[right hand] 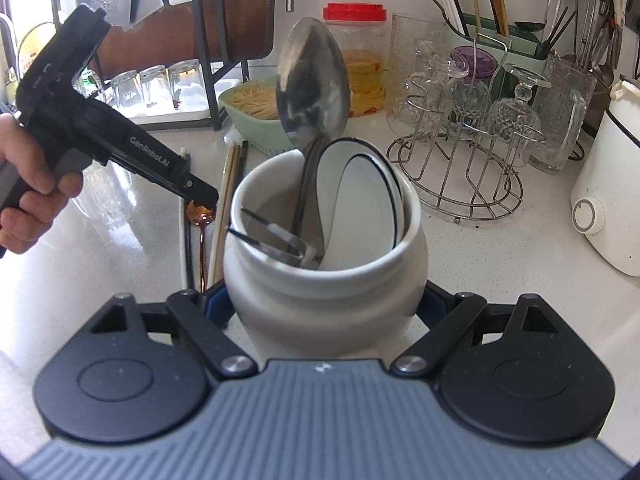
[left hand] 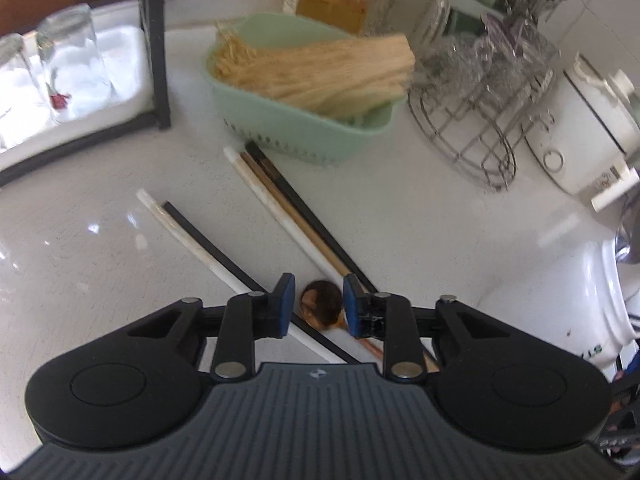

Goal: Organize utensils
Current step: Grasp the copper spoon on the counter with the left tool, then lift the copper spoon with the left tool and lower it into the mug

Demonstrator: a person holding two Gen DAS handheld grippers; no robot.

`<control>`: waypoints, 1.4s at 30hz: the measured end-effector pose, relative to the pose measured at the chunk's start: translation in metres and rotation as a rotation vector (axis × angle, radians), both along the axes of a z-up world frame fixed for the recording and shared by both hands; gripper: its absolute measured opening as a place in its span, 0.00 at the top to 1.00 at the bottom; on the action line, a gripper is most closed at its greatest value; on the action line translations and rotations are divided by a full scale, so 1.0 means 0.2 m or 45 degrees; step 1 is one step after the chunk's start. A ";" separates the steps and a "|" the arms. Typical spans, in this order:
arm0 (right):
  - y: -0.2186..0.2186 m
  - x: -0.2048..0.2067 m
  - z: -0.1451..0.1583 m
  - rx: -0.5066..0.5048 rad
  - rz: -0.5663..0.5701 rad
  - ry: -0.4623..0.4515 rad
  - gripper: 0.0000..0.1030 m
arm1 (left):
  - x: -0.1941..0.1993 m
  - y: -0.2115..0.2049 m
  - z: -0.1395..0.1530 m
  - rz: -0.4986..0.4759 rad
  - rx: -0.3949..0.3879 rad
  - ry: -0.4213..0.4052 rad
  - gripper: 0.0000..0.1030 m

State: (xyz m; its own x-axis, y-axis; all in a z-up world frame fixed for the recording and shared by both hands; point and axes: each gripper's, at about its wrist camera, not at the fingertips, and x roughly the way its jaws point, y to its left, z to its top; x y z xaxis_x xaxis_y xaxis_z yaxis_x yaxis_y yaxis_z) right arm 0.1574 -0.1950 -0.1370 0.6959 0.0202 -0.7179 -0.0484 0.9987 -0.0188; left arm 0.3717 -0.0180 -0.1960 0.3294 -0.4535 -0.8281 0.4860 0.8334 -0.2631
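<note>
A: How far along is the sorting?

B: Partway, I'd judge. The right tongs (right hand: 326, 312) are clamped around the lower body of a white jar (right hand: 324, 280), one finger on each side. Standing in the jar, just ahead of those tongs, are a big metal spoon (right hand: 312, 80), a white ladle with a dark rim (right hand: 360, 196), and what looks like a fork or whisk (right hand: 276, 240); it is blurred, so I can't be sure which.

A: And the left side?

B: The left tongs (left hand: 319, 304) are partly open and hold nothing. They hang over the table (left hand: 100, 260), with the bowl of a small copper spoon (left hand: 322, 307) showing right between the tips. From the right camera the same tongs (right hand: 204, 200) sit just above that spoon (right hand: 202, 214), whose handle runs back towards the jar.

A: So what is left?

B: The copper spoon, for one. Ahead of the left tongs lie loose chopsticks: a white, brown and black group (left hand: 288, 216) reaching towards a green basket (left hand: 296, 120) of thin sticks, and a white and black pair (left hand: 192, 240) off to the left. None of those are put away yet, so I'd call it well short of finished.
</note>
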 end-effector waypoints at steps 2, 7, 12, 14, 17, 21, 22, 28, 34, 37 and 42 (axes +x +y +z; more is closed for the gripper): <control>0.01 0.00 0.00 -0.009 -0.002 0.003 0.11 | 0.00 0.00 0.00 -0.021 0.002 0.015 0.74; 0.01 0.00 -0.01 -0.024 0.004 0.000 0.11 | 0.00 0.02 0.00 -0.014 -0.004 0.074 0.83; 0.00 0.00 -0.01 -0.027 0.011 0.000 0.11 | -0.01 0.03 -0.02 0.050 -0.026 0.103 0.95; 0.00 0.00 -0.01 -0.028 0.014 -0.001 0.11 | -0.04 0.03 -0.02 0.060 -0.028 0.093 0.95; 0.00 0.00 -0.01 -0.031 0.018 -0.002 0.11 | -0.07 0.03 -0.02 0.089 -0.049 0.107 0.97; 0.00 0.00 -0.01 -0.032 0.020 -0.008 0.11 | -0.13 0.03 0.01 0.131 -0.072 0.095 0.98; 0.01 -0.01 -0.01 -0.032 0.020 -0.009 0.11 | -0.14 0.03 0.03 0.141 -0.072 0.088 0.98; 0.01 -0.01 -0.01 -0.035 0.022 -0.020 0.11 | -0.24 0.02 0.16 0.154 -0.078 0.015 0.99; 0.01 -0.01 -0.01 -0.039 0.033 -0.029 0.11 | -0.32 0.01 0.29 0.158 -0.091 -0.057 0.99; 0.01 0.00 -0.01 -0.039 0.039 -0.031 0.11 | -0.35 0.00 0.36 0.140 -0.087 -0.101 0.99; 0.00 0.01 -0.02 -0.035 0.045 -0.037 0.11 | -0.41 -0.02 0.44 0.125 -0.102 -0.149 0.99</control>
